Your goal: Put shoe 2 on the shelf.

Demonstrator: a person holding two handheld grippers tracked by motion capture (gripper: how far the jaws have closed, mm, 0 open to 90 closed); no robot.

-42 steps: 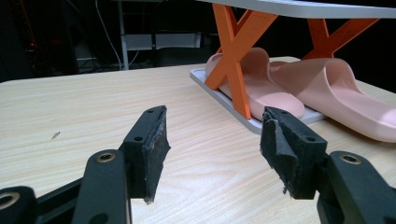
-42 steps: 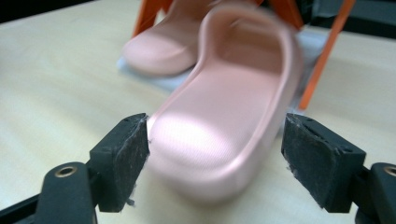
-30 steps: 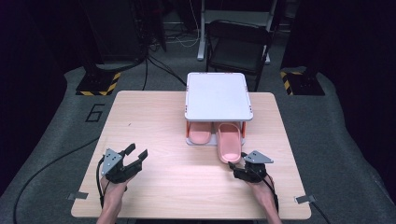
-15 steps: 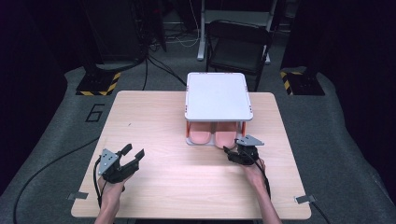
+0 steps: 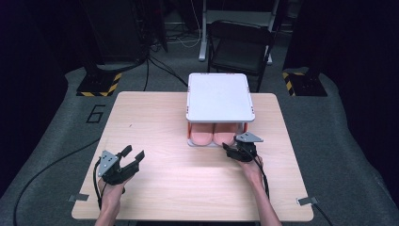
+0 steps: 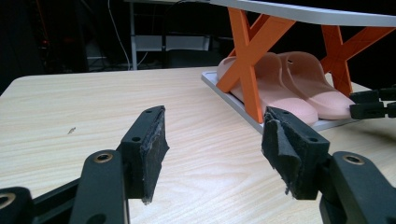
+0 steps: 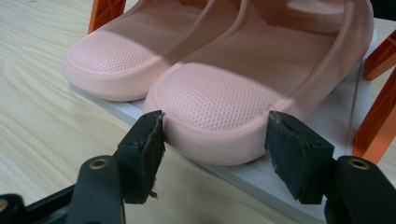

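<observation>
1. Carrying everything is the table point(image 5: 155, 117), a pale wood top; a white two-level rack point(image 5: 219, 96) on orange legs stands at the middle of its far edge.
2. On the rack's lower shelf lie two pink slippers side by side, toes toward the person. The left slipper point(image 7: 112, 56) is fully in; the right slipper point(image 7: 219, 93) has its toe at the shelf's front lip.
3. The right gripper point(image 5: 236, 151) is at the shelf's front. In the right gripper view its jaws have just been closing and now flank the right slipper's toe, one pad at each side, apparently touching it. I cannot tell whether they squeeze it or only bracket it.
4. The left gripper point(image 5: 132, 158) hovers near the table's near left corner, jaws partly open with nothing between them, well apart from the rack.
5. Judging by this, both slippers are stowed. What seems left is a final nudge or release of the right slipper, then pulling the gripper away.
</observation>
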